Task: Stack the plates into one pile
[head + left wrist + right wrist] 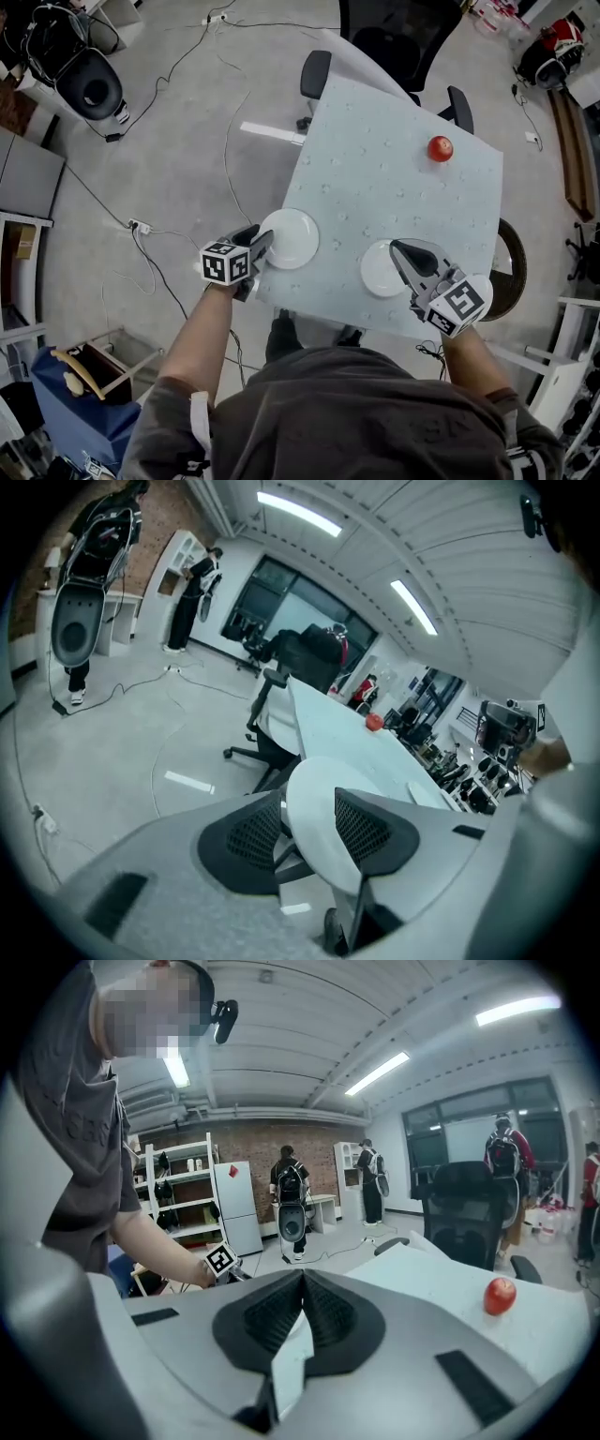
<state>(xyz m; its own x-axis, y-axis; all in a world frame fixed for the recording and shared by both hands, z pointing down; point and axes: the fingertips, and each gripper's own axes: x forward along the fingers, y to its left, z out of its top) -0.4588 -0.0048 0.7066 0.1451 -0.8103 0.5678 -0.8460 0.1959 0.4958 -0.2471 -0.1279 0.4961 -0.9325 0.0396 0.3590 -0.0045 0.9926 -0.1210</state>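
Observation:
Two white plates are at the near side of the pale blue table (403, 187). The left plate (292, 239) juts slightly over the table's left edge. My left gripper (266, 236) is shut on its near-left rim. In the left gripper view that plate (314, 803) fills the space between the two black pads (242, 841), one on each face. The right plate (379, 272) lies near the front edge. My right gripper (397, 247) reaches over it and is shut on it. In the right gripper view a white sliver of plate (291, 1363) shows between the closed pads.
A red apple (440, 148) sits far back on the table, also seen as the apple (500, 1295). Black office chairs (403, 42) stand behind the table. Cables (141, 230) trail over the floor on the left. A round stool (511, 272) is by the table's right edge.

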